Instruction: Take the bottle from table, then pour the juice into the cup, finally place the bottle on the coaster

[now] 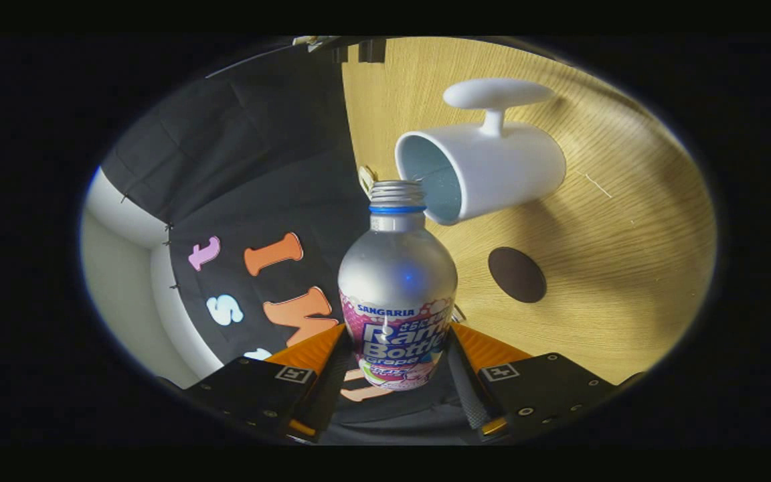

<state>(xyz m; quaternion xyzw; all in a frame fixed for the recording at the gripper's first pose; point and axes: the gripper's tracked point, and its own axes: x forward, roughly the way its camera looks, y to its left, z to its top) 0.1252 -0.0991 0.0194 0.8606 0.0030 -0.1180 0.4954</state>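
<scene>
A gripper [397,348] clamps both fingers against the lower sides of a silver bottle [397,281], one finger on each flank of its printed label, with the bottle lifted clear of the wooden table [626,268] and the whole view rolled sideways so the tabletop stands like a wall beyond it. The bottle's cap is off; its threaded neck, ringed by a blue band, points at the open mouth of a white cup [486,171], the bottle's rim lying just beside the cup's lip with the cup's pale blue inside facing it. The cup stands on the table, its broad flat handle sticking out from the side away from the fingers. A dark round coaster [517,274] lies flat on the table near the cup, well apart from the bottle's base and bare on top. No stream of juice can be made out between neck and cup. The booth's black cloth wall [258,167] hangs behind the bottle.
</scene>
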